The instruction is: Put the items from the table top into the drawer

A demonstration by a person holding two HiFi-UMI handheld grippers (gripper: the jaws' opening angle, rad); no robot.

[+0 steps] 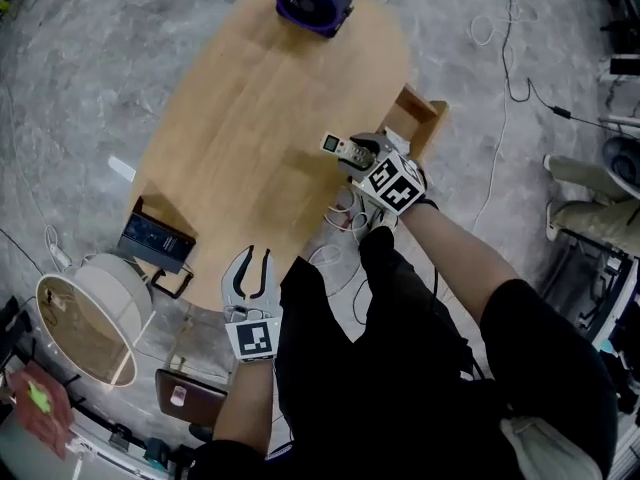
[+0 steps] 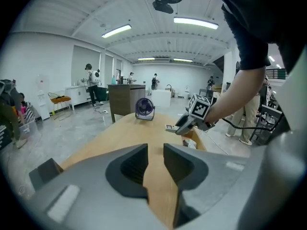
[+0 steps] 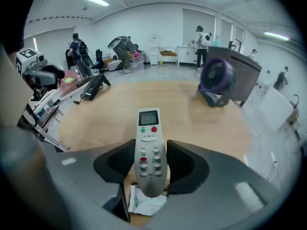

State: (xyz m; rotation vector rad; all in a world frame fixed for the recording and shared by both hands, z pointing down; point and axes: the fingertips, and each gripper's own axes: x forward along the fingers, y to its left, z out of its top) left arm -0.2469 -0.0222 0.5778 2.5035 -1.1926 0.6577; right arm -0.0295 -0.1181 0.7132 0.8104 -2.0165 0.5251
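A white remote control (image 3: 148, 140) with red and green buttons is clamped between the jaws of my right gripper (image 3: 151, 164), screen end pointing away. In the head view the right gripper (image 1: 357, 155) carries the remote (image 1: 337, 147) over the table's right edge, beside the open wooden drawer (image 1: 424, 116). Under the remote lies a white packet (image 3: 144, 202), seemingly in the drawer. My left gripper (image 1: 251, 268) hovers open over the near end of the oval wooden table (image 1: 250, 118), nothing between its jaws. A purple fan (image 1: 314, 0) stands at the far end.
A dark stand with a screen (image 1: 155, 240) sits on the table's left near corner. A round white-rimmed basket (image 1: 85, 318) and a brown case (image 1: 190, 398) lie on the floor to the left. Cables (image 1: 340, 218) trail under the table's right edge.
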